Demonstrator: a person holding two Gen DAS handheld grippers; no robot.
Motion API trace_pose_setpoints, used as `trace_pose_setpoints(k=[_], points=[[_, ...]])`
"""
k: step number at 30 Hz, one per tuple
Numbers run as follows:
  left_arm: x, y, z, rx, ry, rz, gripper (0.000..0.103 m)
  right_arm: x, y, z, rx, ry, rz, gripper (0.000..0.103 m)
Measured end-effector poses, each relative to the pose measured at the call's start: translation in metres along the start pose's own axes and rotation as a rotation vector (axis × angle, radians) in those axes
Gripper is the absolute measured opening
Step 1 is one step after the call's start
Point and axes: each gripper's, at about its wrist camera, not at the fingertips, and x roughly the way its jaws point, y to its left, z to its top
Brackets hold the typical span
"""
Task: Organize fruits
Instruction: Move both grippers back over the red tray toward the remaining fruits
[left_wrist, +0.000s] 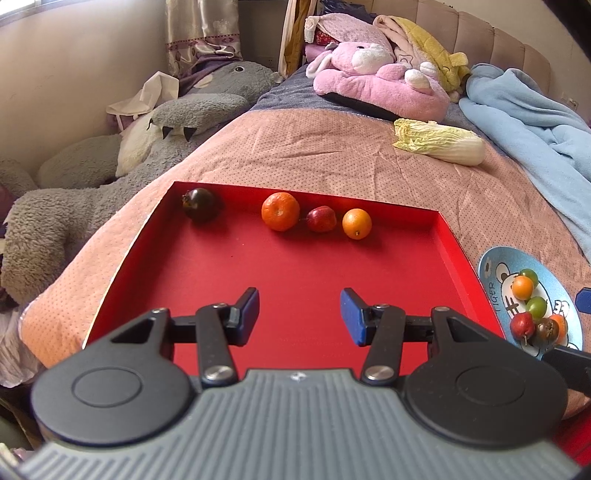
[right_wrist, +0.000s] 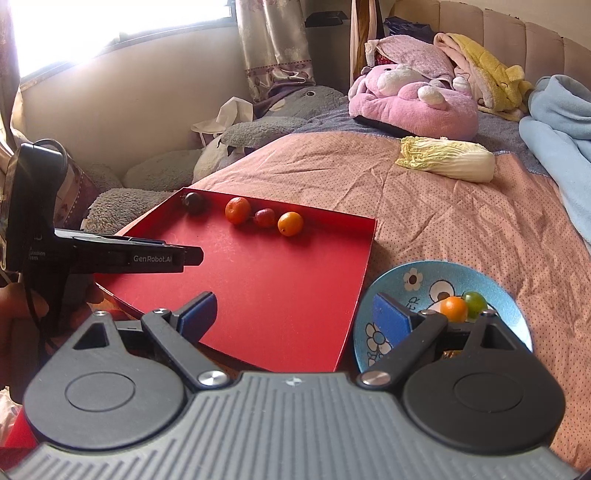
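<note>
Only the left wrist view shows the plate's (left_wrist: 491, 266) red fruit (left_wrist: 522, 324) — both grippers gape empty.

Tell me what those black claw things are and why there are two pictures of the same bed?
They are two grabbing tools, each with two blue-tipped fingers, and a person holds one in each hand. Each tool carries a small camera looking forward along its fingers, so you get one picture per tool. The left gripper hangs open over a red tray lying on the bed. The right gripper is open too, near a blue cartoon plate. Neither holds anything. Four fruits sit in the tray: a dark one, two oranges and a small red one. More small fruits lie on the plate. A cabbage rests farther back.
</note>
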Motion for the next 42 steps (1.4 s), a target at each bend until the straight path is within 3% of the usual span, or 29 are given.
trace_pose_setpoints(k=[17,34,37,42], points=[[0.019,0.022,-0.001,-0.028,0.037,0.008,0.052,0.060,0.008,0.033,-0.044,0.001,-0.001,0.093],[0.025,0.040,0.006,-0.030,0.039,-0.009,0.052,0.159,0.021,0.072,-0.066,0.032,-0.008,0.093],[0.026,0.043,0.006,-0.040,0.043,-0.013,0.052,0.180,0.020,0.076,-0.064,0.056,-0.017,0.089],[0.026,0.047,0.005,-0.048,0.043,-0.023,0.052,0.213,0.016,0.080,-0.063,0.106,-0.049,0.069]])
